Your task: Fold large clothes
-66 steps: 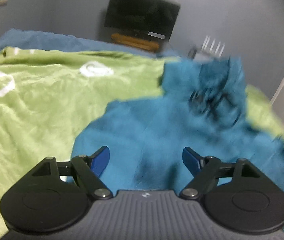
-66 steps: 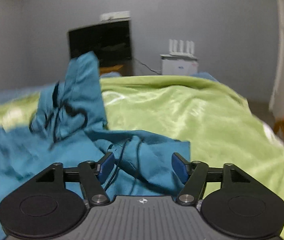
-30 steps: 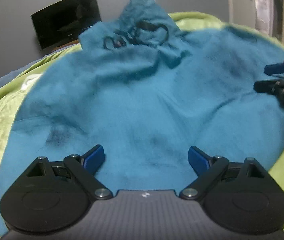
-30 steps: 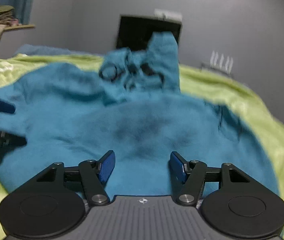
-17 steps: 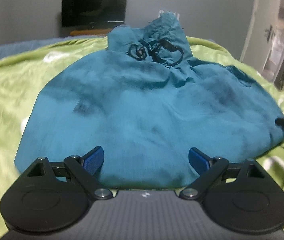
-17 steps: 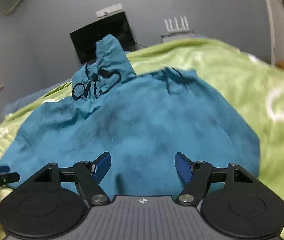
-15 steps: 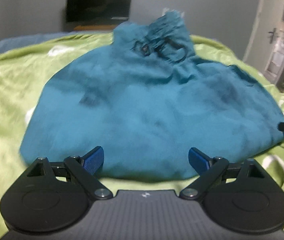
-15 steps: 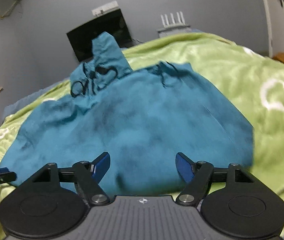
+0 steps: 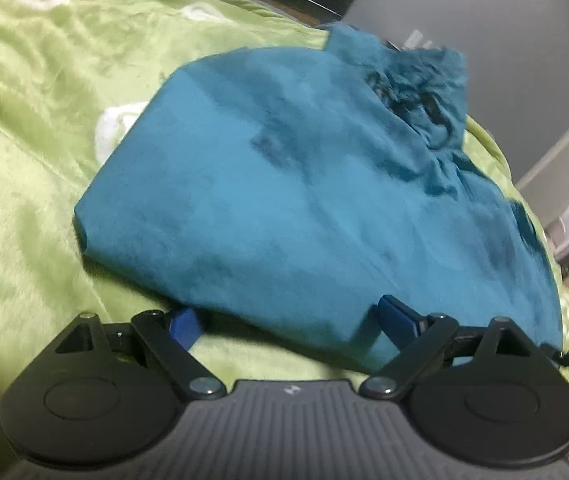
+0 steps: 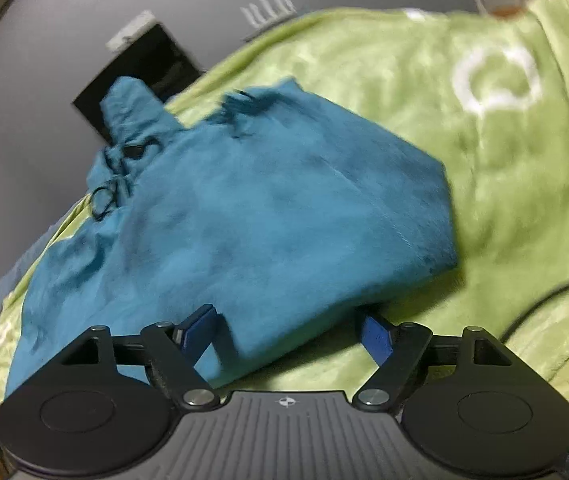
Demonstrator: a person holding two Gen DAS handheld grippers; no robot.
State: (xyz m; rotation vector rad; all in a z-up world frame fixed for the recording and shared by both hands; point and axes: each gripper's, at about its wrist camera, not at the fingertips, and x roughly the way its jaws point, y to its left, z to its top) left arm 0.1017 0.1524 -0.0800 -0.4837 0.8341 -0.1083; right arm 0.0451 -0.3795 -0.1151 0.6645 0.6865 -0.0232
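Teal garment [image 9: 304, 200] lies partly folded on green blanket [image 9: 24, 160]; left gripper [image 9: 290, 320] and right gripper [image 10: 288, 330], whose jaws have just been opening, straddle its near hem ungripped (next: close, fold forward).

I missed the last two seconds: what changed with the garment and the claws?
The teal garment, earlier bunched under the claws, now lies spread on the green blanket. Both claws have backed to its near hem and rolled; the right claw has just opened wider, gripping nothing. The left claw stays open.
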